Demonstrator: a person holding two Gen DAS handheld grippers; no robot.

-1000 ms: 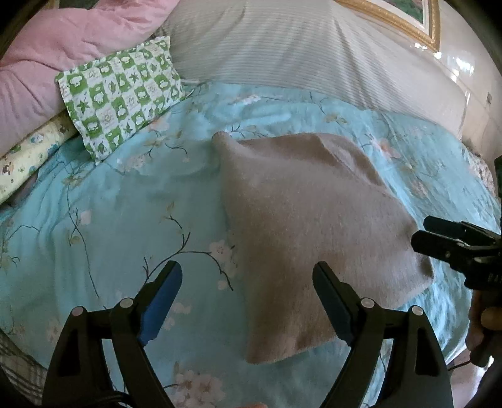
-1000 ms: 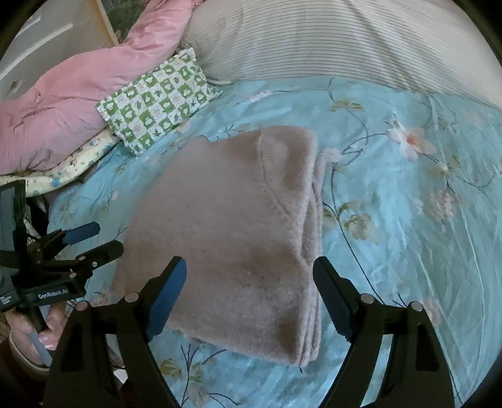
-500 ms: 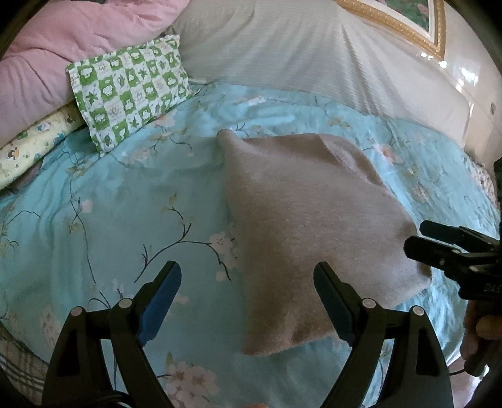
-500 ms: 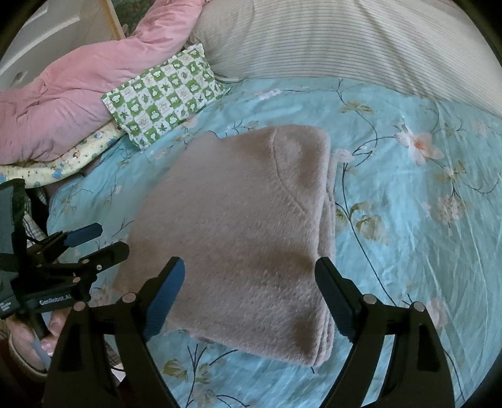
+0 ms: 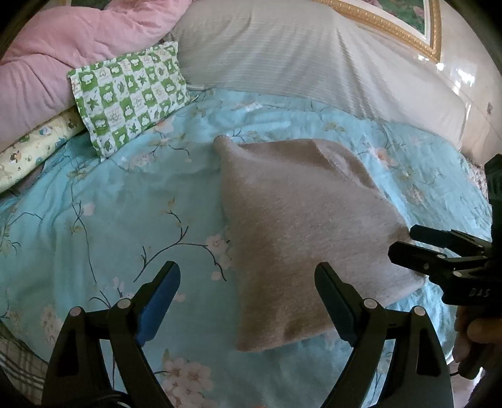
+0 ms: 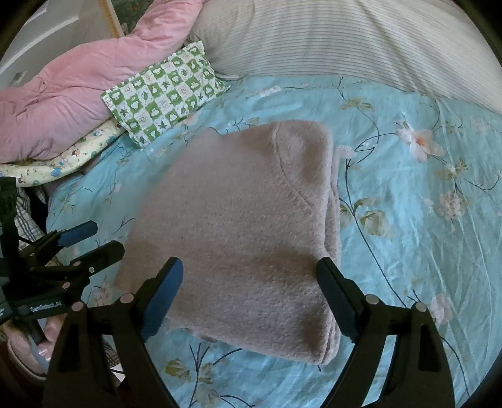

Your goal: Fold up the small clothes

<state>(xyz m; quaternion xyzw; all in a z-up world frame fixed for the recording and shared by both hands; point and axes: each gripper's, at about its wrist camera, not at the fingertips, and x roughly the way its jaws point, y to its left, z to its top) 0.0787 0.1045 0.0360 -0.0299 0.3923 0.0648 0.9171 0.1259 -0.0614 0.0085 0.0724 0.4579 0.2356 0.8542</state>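
Note:
A beige fuzzy knit garment (image 5: 301, 219) lies folded into a compact stack on the light blue floral bedsheet (image 5: 109, 219); it also shows in the right wrist view (image 6: 238, 226). My left gripper (image 5: 248, 288) is open and empty, above the garment's near left corner. My right gripper (image 6: 249, 288) is open and empty, hovering over the garment's near edge. Each gripper shows in the other's view: the right one (image 5: 408, 241) at the garment's right edge, the left one (image 6: 94, 238) by its left edge.
A green-and-white checked pillow (image 5: 128, 97), a pink quilt (image 5: 62, 47) and a yellow patterned pillow (image 5: 28, 150) lie at the back left. A striped white bolster (image 5: 313, 62) runs along the head of the bed, with a gold picture frame (image 5: 392, 22) behind it.
Both grippers have moved slightly forward and lower toward the garment. Both jaws stay open. The garment has not moved.

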